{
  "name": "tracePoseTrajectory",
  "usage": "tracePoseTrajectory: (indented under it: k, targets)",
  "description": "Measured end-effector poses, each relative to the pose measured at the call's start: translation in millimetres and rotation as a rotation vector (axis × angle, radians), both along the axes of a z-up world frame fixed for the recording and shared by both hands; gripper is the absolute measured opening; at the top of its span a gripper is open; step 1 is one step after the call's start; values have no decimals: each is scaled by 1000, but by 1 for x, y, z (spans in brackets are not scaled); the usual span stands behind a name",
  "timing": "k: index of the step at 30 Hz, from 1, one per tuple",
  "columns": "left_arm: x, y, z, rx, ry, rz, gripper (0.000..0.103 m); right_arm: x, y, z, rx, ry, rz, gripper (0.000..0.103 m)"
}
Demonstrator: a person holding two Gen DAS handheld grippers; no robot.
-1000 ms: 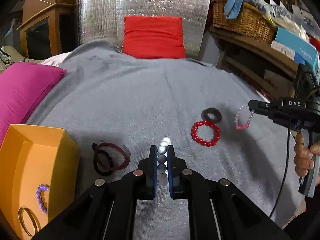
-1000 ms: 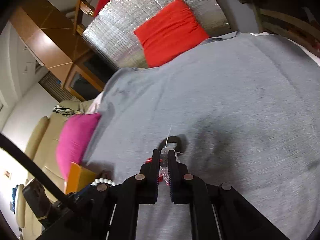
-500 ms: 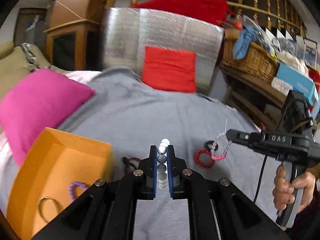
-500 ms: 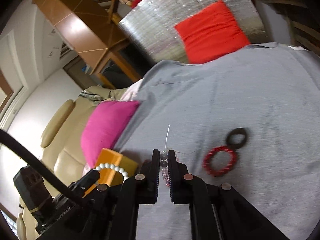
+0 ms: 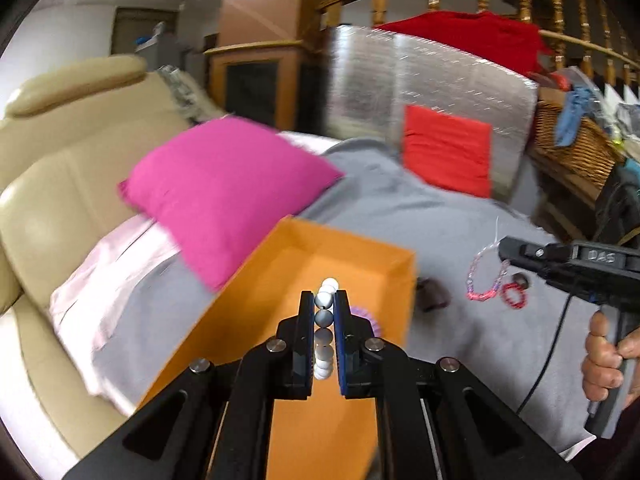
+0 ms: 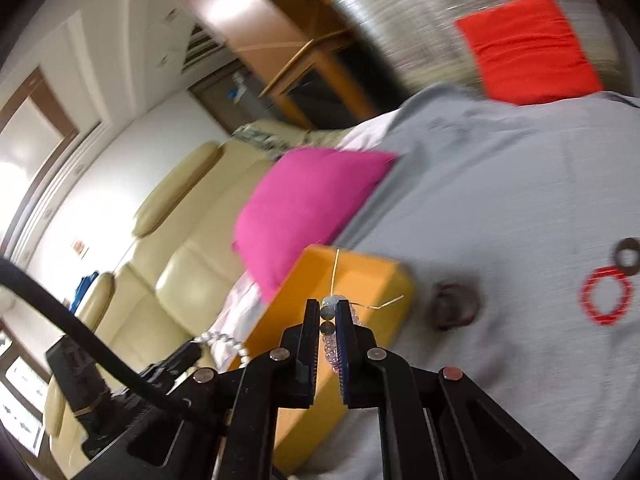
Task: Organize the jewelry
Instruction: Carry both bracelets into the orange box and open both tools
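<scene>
Two bracelets over the orange box

My left gripper (image 5: 324,312) is pinched tight on a white bead bracelet (image 5: 325,300), right above the orange box (image 5: 352,252). My right gripper (image 6: 329,316) is squeezed on a pink bead bracelet (image 5: 486,276) near the box. A red bracelet (image 6: 606,296) and a dark ring (image 6: 627,257) lie on the gray blanket (image 6: 520,200).

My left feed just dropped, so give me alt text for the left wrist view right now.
The left gripper is shut on a white bead bracelet, right above the open orange box on the grey blanket. At right, the right gripper holds a pink and clear bead bracelet in the air; a red bead bracelet lies beyond, and a magenta pillow sits at left.
</scene>
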State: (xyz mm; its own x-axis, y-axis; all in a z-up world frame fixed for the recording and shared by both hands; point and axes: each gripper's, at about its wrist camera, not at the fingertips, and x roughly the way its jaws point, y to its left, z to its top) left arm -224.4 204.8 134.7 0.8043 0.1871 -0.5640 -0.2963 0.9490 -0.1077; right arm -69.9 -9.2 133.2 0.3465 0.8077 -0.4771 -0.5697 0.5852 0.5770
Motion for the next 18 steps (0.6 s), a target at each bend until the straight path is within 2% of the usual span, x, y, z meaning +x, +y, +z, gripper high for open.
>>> tracePoseTrajectory:
  k: [8,18]
  targets:
    - [-10,31,-43,-42,110,77,10,-42,85,-26,-95,11,186,9]
    - [-5,37,-78,-59,211,108,10,-54,126,-67,-223,30,270,9]
